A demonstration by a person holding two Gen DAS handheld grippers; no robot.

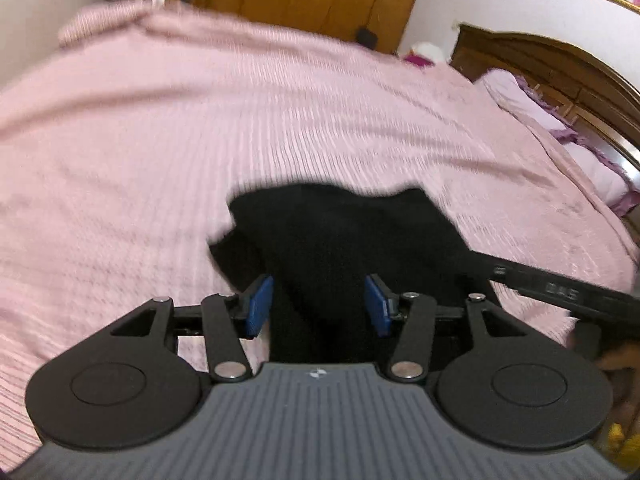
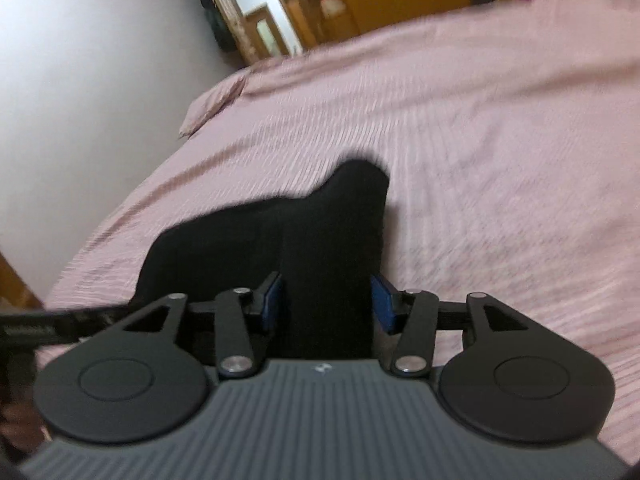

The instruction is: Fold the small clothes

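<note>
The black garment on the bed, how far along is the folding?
Early. Done: nothing shows a finished fold. In hand: the black garment lies rumpled on the pink bedspread, passing between the open pads of the left claw and the right claw. Left: grip, fold, flatten.

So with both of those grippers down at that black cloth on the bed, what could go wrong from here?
1. Both views are motion-blurred, so a fast move could bunch the black garment instead of creasing it.
2. The left gripper and right gripper are open with cloth between the pads; closing could also pinch the pink bedspread.
3. The right gripper's body shows beside the left, so they might collide.
</note>
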